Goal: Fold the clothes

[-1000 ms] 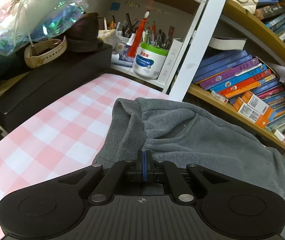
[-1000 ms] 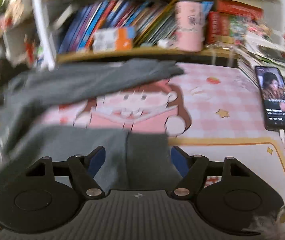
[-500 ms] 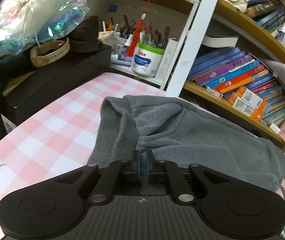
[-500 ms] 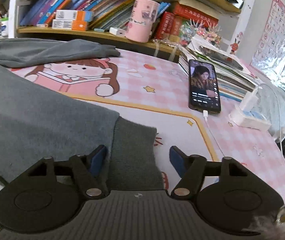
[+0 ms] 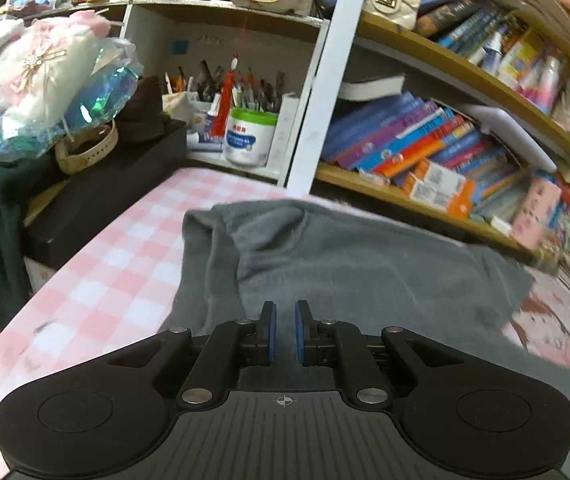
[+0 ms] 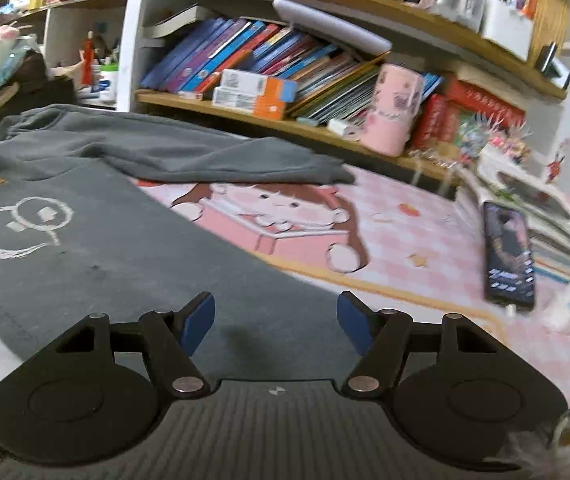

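Observation:
A grey sweatshirt lies on the pink checked table, its ribbed edge folded over at the left. My left gripper hovers just above it, open by a narrow gap, and the blue pads hold nothing. In the right wrist view the sweatshirt's body shows a white printed outline, with one sleeve laid across the far side. Over the near edge of the body my right gripper stands wide open with only flat cloth under it.
Bookshelves line the table's far side. A phone lies at the right beside a stack of books, and a pink cup stands on the shelf. At the left are a black box and a white jar.
My left gripper was shut on the grey cloth and has let go, its pads now slightly apart. My right gripper has drawn back, so the hem no longer lies between its fingers.

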`<state>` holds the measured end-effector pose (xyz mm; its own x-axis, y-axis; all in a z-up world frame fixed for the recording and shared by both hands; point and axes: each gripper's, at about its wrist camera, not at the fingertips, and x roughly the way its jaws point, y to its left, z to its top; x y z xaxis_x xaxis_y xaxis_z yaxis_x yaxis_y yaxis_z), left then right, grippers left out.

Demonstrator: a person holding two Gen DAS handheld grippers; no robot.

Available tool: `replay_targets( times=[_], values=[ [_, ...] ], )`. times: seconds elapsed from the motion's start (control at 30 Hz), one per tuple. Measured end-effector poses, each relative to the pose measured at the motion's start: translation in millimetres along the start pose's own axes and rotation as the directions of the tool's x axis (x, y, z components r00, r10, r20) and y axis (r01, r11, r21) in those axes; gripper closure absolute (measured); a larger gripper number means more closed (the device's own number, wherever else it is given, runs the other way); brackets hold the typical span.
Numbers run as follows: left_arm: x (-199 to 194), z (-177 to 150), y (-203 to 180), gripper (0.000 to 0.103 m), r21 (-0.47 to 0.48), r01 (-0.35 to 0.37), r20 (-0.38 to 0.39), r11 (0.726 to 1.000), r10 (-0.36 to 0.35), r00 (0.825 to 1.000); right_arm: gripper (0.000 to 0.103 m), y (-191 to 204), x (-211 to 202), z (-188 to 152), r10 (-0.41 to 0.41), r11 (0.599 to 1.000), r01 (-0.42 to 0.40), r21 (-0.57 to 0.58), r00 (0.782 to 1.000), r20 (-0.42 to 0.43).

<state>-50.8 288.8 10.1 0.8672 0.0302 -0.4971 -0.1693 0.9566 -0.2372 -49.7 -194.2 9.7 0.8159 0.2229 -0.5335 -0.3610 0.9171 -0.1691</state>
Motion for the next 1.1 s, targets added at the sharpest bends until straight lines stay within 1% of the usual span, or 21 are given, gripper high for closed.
replay_targets(
  times=[0.1,0.27,0.4,0.53,0.57,0.6,0.63,0.7,0.77,0.87,0.93,1.0,1.1],
  values=[
    [-14,-7,2,0.091,0.008,-0.009,-0.024,1.000,0.009,1.000,0.038,-2,4,-6,0.008,1.000,-0.007,0.023,1.000,-0.019],
    [-20,-16,5,0.092,0.009,-0.035,-0.073,0.999,0.035,0.997,0.037,-9,4,-20,0.008,0.999,-0.006,0.041,0.999,-0.037],
    [-13,-20,4,0.092,0.001,-0.012,-0.110,1.000,0.012,0.994,0.037,-16,2,-25,0.035,0.997,-0.033,0.069,0.999,-0.032],
    [2,-26,9,0.092,-0.023,-0.018,-0.148,1.000,0.015,0.989,0.033,-18,1,-27,0.035,0.997,-0.032,0.074,0.999,-0.032],
    [5,-27,11,0.092,-0.027,-0.023,-0.146,0.999,0.018,0.989,0.032,-18,1,-27,0.034,0.997,-0.032,0.074,0.999,-0.033],
    [5,-27,13,0.095,-0.027,-0.035,-0.138,0.999,0.031,0.990,0.032,-17,1,-27,0.033,0.997,-0.031,0.073,0.999,-0.033],
    [6,-26,16,0.098,-0.017,-0.066,-0.132,0.998,0.063,0.989,0.031,-17,1,-27,0.032,0.997,-0.030,0.072,0.999,-0.034],
    [8,-23,23,0.098,0.000,-0.122,-0.118,0.992,0.121,0.986,0.031,-16,2,-26,0.040,0.997,-0.038,0.072,0.999,-0.034],
    [7,-22,31,0.098,-0.004,-0.139,-0.116,0.990,0.137,0.984,0.030,-14,2,-25,0.075,0.995,-0.073,0.075,0.997,-0.031],
    [5,-22,32,0.098,0.019,-0.155,-0.119,0.988,0.156,0.980,0.024,-12,3,-25,0.080,0.994,-0.077,0.074,0.996,-0.030],
    [0,-20,28,0.098,0.030,-0.148,-0.115,0.989,0.150,0.982,0.023,-11,4,-24,0.083,0.994,-0.081,0.073,0.996,-0.029],
    [-6,-16,22,0.096,0.035,-0.128,-0.098,0.991,0.131,0.987,0.022,-10,5,-24,0.086,0.994,-0.084,0.072,0.996,-0.028],
    [-14,1,12,0.096,0.029,-0.051,-0.019,0.998,0.051,0.999,0.021,-8,6,-23,0.091,0.994,-0.089,0.071,0.996,-0.027]
  ],
)
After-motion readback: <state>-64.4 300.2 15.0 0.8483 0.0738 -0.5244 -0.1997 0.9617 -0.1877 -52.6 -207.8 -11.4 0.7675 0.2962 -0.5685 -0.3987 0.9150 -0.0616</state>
